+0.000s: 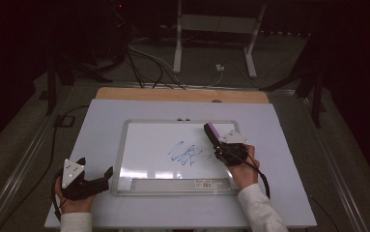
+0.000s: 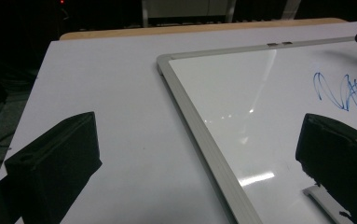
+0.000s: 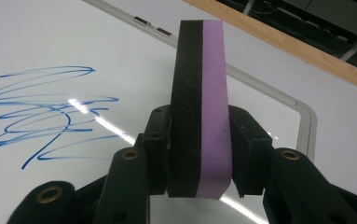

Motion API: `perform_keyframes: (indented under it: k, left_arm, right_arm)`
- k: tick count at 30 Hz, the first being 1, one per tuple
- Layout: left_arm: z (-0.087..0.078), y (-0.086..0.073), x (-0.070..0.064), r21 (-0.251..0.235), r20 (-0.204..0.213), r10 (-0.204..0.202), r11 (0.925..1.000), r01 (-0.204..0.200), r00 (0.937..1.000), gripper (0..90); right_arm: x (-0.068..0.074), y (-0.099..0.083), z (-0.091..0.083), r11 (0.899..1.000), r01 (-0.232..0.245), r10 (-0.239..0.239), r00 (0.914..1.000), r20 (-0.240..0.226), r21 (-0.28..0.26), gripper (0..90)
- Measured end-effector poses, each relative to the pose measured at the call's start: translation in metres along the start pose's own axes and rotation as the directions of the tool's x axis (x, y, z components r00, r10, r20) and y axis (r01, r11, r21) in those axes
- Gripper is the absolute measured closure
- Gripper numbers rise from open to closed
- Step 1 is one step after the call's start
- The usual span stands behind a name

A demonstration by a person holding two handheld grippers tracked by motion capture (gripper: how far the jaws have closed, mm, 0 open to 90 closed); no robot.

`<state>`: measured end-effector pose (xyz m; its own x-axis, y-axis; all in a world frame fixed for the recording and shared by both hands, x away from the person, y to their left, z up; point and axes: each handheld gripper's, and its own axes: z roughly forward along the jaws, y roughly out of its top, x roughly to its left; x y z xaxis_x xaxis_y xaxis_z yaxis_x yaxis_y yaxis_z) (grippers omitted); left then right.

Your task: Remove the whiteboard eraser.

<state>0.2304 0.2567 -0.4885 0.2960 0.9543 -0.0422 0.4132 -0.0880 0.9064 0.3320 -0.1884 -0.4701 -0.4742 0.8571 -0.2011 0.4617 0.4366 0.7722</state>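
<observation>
At the centre of the high view, the whiteboard [image 1: 149,145] is showing a glossy, smooth face that is catching glare, framed in matt brushed-looking metal. The eraser [image 3: 199,107] in the middle of the right gripper view is looking like soft foam: a grainy black layer beside a smooth matt purple one. The fingers [image 3: 248,149] clamping it are appearing as matt black plastic. The table [image 1: 289,159] is looking matt and pale, edged with wood at the top.

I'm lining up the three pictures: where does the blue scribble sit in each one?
High view: scribble at mid-whiteboard, left of the eraser.
Left gripper view: far right edge.
Right gripper view: left side, beside the eraser.
Shared landmark: the whiteboard's top-edge clips.
</observation>
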Motion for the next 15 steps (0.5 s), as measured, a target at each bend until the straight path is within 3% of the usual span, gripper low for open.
perform_keyframes:
  k: [15]
  left_arm:
    - [0.0018,0.0007,-0.0024,0.012,0.019,0.008,0.9999,-0.008,0.9998,0.6]
  right_arm:
    - [0.0104,0.0012,-0.0016,0.999,0.038,-0.038,0.9992,-0.014,-0.012,63.4]
